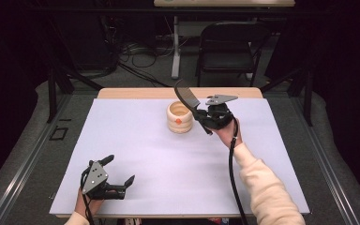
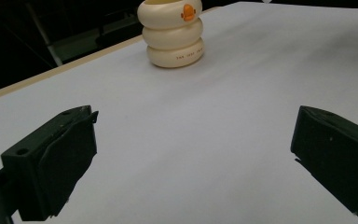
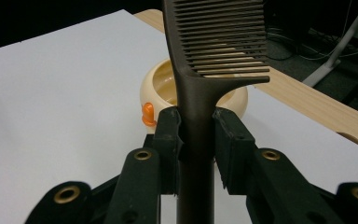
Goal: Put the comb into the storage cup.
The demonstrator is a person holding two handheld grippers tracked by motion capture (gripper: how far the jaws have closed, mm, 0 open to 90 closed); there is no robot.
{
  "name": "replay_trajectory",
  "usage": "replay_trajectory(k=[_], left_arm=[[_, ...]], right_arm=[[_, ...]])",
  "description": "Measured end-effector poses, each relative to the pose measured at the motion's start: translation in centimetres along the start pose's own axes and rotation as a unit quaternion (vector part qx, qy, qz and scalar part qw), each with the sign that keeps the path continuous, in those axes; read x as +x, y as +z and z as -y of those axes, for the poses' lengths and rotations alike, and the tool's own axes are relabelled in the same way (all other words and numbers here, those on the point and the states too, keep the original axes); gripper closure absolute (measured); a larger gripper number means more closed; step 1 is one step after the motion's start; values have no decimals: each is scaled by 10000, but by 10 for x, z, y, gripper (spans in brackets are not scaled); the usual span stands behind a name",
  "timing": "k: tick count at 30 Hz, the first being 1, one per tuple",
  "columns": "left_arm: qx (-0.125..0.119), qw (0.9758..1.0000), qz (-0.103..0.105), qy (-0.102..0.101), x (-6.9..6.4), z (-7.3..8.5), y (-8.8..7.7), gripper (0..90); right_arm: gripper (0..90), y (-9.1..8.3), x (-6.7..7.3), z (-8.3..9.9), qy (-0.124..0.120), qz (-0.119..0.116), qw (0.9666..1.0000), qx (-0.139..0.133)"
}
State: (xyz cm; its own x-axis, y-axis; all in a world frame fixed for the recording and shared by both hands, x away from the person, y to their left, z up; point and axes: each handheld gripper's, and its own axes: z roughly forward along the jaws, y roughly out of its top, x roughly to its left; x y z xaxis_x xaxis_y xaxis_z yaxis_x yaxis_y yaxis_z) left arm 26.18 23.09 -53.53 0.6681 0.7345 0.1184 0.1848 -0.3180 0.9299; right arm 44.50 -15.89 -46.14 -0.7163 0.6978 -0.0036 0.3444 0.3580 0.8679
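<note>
Comb [image 3: 200, 88] sits pinched by its handle in my right gripper [image 3: 196, 135], lifted just right of the cream ringed cup [image 1: 180, 117] at the far middle, teeth raised so the handle can drop in. My left gripper [image 1: 119, 176] rests near-left, jaws spread and empty.

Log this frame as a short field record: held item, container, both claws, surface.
held item: black comb, gripped at its handle, teeth end up
container: cream ringed cup with an orange mark, upright, mouth open
right claw: shut on the comb, beside the cup, comb head above its rim
left claw: open, holding nothing, near the table's front edge
surface: white table sheet
</note>
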Motion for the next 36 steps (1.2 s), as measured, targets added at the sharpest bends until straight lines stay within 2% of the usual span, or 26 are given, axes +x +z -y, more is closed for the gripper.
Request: replay_trajectory(k=[36], left_arm=[[-7, 10000, -3, 27, 0, 0, 0, 1]], right_arm=[[721, 11, 0, -14, 7, -49, 9998, -186]])
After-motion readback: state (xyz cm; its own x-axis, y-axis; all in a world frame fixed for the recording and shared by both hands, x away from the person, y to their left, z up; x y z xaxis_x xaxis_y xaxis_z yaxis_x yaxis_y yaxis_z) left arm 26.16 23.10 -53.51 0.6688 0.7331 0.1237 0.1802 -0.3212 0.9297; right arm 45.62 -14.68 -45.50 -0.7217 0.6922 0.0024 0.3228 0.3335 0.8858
